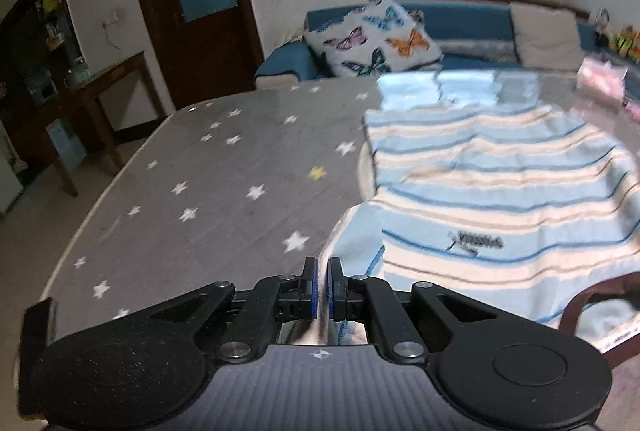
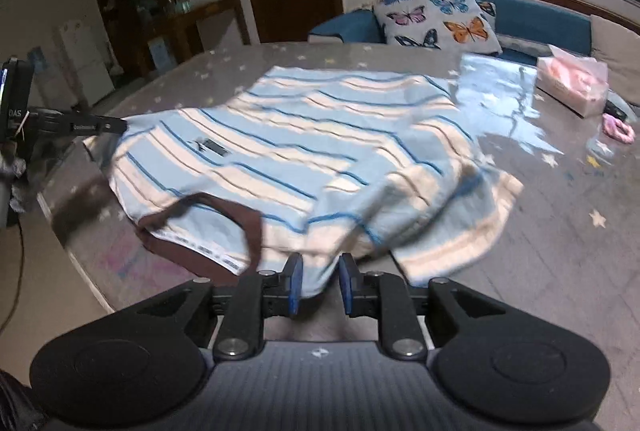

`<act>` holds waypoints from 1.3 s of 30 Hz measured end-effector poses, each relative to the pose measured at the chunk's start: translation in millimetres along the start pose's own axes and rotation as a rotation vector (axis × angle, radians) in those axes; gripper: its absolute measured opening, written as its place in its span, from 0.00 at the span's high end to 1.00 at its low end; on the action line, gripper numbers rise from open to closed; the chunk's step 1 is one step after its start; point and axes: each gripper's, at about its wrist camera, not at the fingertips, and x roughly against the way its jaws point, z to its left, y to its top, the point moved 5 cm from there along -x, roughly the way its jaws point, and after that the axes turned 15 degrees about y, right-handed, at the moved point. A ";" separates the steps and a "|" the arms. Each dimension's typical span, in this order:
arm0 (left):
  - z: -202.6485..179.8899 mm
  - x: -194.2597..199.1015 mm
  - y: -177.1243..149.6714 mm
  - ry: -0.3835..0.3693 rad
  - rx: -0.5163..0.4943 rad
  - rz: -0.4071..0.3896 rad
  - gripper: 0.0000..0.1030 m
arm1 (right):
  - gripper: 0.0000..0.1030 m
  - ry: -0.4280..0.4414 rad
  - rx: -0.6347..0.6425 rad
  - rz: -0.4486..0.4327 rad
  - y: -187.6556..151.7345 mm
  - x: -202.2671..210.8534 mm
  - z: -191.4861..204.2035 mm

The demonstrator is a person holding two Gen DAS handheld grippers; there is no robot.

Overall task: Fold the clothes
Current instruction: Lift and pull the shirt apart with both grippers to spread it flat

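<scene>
Each tool (image 1: pixel 322 285) (image 2: pixel 320 285) is matte black, with blue pads (image 2: pixel 295 283) and silver screws (image 1: pixel 236 349).

The table (image 1: pixel 224 167) lies bare to the left of the shirt (image 2: pixel 304 151), and a gripper could pass there freely. To the shirt's right the near tabletop is open too, but farther back a tissue box (image 2: pixel 572 83) and a pink scrunchie (image 2: pixel 619 132) stand in the way (the sofa (image 1: pixel 460 27) is just behind).
</scene>
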 end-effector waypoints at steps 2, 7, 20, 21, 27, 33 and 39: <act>4.6 -3.2 -5.7 0.014 0.000 0.014 0.95 | 0.80 -0.030 -0.016 -0.005 0.0 6.4 -9.5; 9.3 -9.7 -10.3 0.030 0.004 0.033 0.95 | 0.72 -0.132 -0.092 -0.047 13.0 12.2 -55.9; 6.4 -27.0 -15.4 0.061 -0.027 0.079 0.95 | 0.69 -0.191 -0.178 -0.061 6.2 -24.1 -103.4; 7.2 -28.0 -15.4 0.064 -0.024 0.082 0.95 | 0.81 -0.206 -0.156 -0.055 7.0 -26.6 -101.0; 10.8 -26.2 -16.1 0.065 -0.026 0.080 0.95 | 0.94 -0.252 -0.083 -0.041 13.4 -19.9 -89.7; 10.2 -21.3 -18.9 0.054 -0.042 0.073 0.95 | 0.95 -0.390 -0.007 -0.005 19.2 22.0 -93.6; 7.5 -22.1 -20.9 0.056 -0.073 0.077 0.90 | 0.87 -0.491 0.017 0.057 13.4 29.5 -103.7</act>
